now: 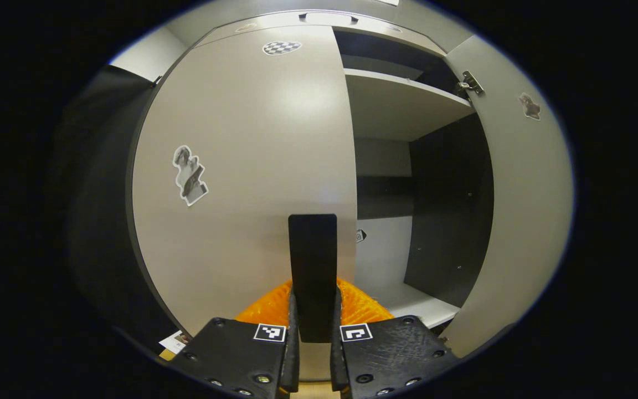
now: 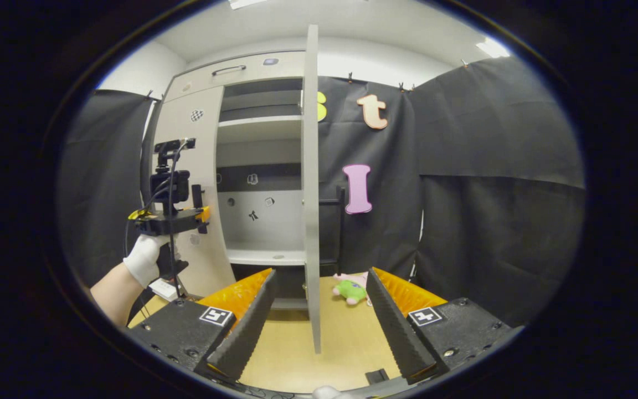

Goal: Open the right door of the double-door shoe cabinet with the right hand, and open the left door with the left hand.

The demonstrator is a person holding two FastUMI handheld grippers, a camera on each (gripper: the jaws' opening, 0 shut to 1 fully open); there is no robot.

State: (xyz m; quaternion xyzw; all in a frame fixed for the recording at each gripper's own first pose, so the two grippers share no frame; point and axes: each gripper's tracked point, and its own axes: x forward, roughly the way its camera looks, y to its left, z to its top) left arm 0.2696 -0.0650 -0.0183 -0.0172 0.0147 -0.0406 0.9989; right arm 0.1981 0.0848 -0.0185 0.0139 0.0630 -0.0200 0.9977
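In the left gripper view the grey left door (image 1: pixel 241 166) of the shoe cabinet stands closed. Its black upright handle (image 1: pixel 312 249) sits between the fingers of my left gripper (image 1: pixel 314 293), which is shut on it. The right door (image 1: pixel 518 194) is swung open, baring the shelves (image 1: pixel 402 100). In the right gripper view that right door (image 2: pixel 312 194) shows edge-on between the wide-apart fingers of my open right gripper (image 2: pixel 319 274), neither finger touching it. A gloved hand (image 2: pixel 144 257) holds the left gripper (image 2: pixel 200 213) at the left door (image 2: pixel 197 166).
A green plush toy (image 2: pixel 349 291) lies on the wooden floor (image 2: pixel 346 338) just right of the open door. A black frame (image 2: pixel 341 221) stands behind the door against the cloth wall. A drawer with a handle (image 2: pixel 229 69) tops the cabinet.
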